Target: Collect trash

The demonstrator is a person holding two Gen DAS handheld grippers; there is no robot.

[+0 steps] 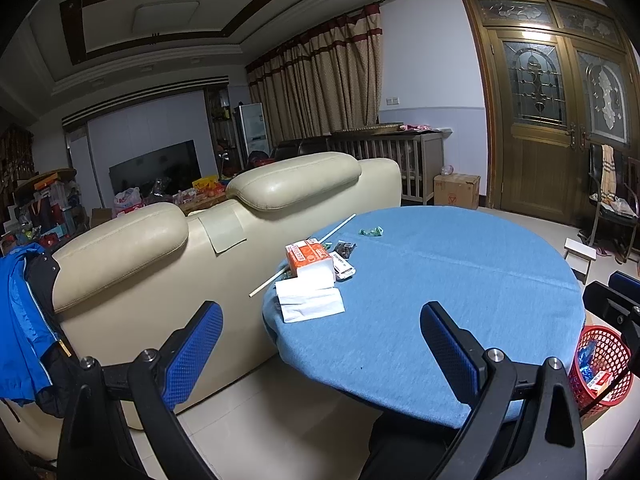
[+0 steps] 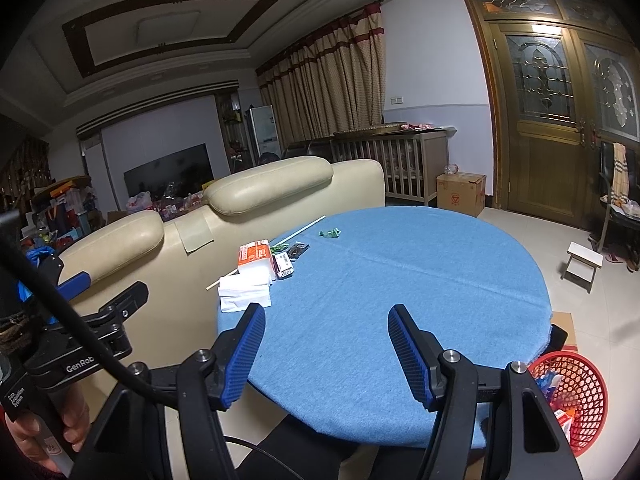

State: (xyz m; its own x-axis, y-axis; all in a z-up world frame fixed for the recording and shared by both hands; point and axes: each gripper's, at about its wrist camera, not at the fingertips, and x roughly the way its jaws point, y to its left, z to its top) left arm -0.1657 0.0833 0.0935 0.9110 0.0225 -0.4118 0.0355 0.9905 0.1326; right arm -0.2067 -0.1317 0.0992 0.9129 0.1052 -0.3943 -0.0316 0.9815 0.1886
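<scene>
– How do the grippers stand?
– Left gripper (image 1: 320, 344) has its jaws wide apart, empty. Right gripper (image 2: 326, 354) is parted too, nothing between the pads.
– Any hand showing?
– A hand (image 2: 48, 428) grips the left gripper's handle, in the right view.

Matt blue cloth over the round table (image 1: 460, 280), glossy cream leather sofa (image 1: 280, 184) — creased, red plastic mesh basket (image 2: 576, 396), white paper napkins (image 1: 310, 300), varnished wooden door (image 1: 536, 128) — patterned glass.
</scene>
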